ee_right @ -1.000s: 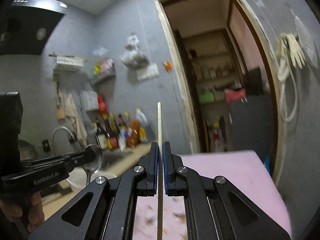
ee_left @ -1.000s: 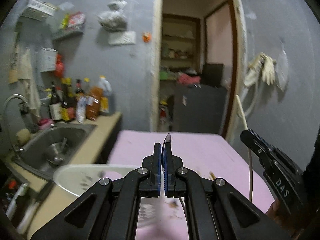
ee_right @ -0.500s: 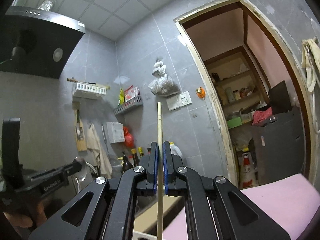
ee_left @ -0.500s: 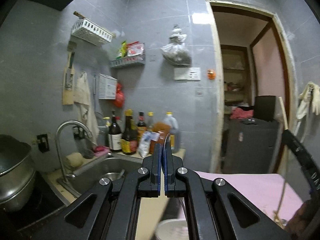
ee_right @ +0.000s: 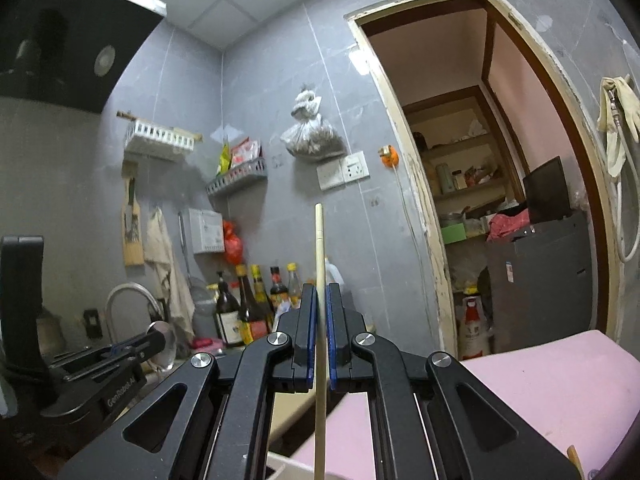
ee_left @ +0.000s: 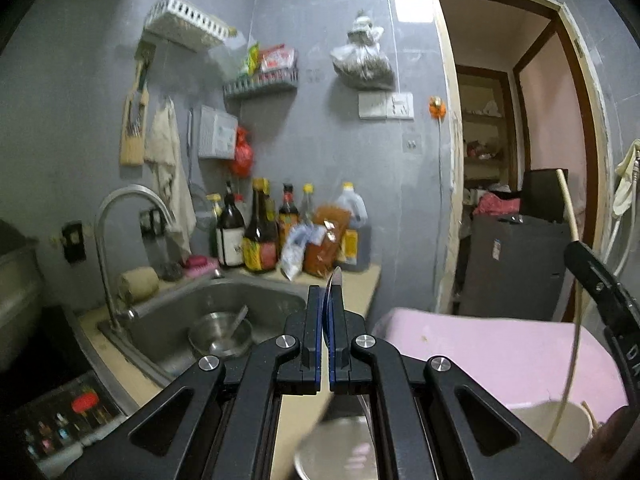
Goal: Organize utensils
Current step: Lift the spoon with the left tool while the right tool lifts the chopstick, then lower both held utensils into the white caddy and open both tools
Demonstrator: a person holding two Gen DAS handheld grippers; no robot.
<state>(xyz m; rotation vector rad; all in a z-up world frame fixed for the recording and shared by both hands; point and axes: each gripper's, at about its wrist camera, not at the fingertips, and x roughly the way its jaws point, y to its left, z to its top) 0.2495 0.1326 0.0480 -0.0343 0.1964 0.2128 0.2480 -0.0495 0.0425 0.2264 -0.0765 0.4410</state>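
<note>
Beside sink rim (ee_left: 132, 364), spoon-gripping left tongs (ee_left: 329, 300)

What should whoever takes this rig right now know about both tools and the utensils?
Left tool: shut on a metal spoon, bowl end up, edge-on to its camera.
Right tool: shut on a wooden chopstick, upright.
Both are lifted, facing the sink and the white wall rack. A steel bowl sits in the sink.
Done: both utensils picked up.
Left: neither is stowed yet; the intended holder is not obvious from these views. More chopsticks probably remain by the white bowl.
</note>
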